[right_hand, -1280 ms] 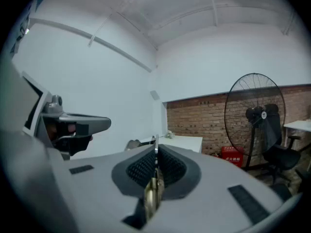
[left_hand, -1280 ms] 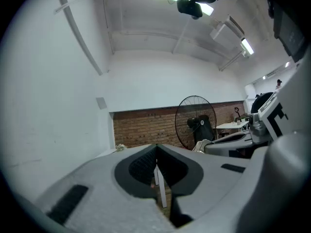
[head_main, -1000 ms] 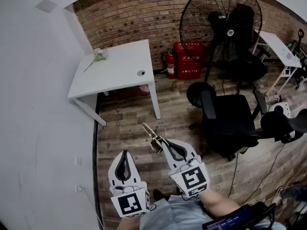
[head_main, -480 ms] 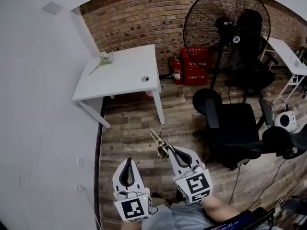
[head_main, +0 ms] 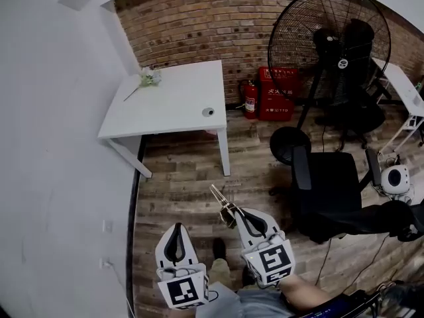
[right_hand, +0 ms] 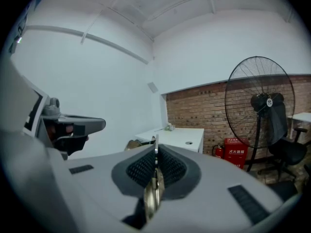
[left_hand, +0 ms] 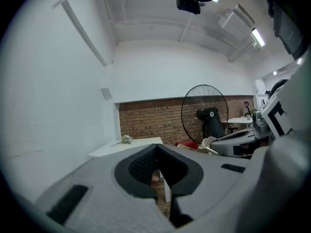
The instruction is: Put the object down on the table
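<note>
The right gripper point(head_main: 235, 212) is clenched on a thin brass-coloured metal utensil point(head_main: 220, 198). In the right gripper view the 2 jaws press on its flat sides, and its narrow end stands out past the tips. The utensil is in the air above the wooden floor point(head_main: 179, 177), well apart from the white table point(head_main: 169, 105). I cannot tell exactly which kind of utensil it is.

The left gripper point(head_main: 175, 226) is closed too, its jaws meet at the tips and nothing is between them. It is just beside the right gripper, at 9 o'clock of it.

The table is at 11 o'clock from the grippers. Its left edge is along the white wall point(head_main: 59, 177) and its far edge is at the brick wall point(head_main: 199, 12). A small flower point(head_main: 148, 77) lies near the far left corner; the rest of the top is bare, with 1 round cable hole point(head_main: 208, 112) near the right edge.

Between the grippers and the near edge of the table is a strip of open floor. At 2 o'clock a black office chair point(head_main: 328, 184) narrows the way, and behind it, at 1 o'clock, stands a big black fan point(head_main: 329, 42).
</note>
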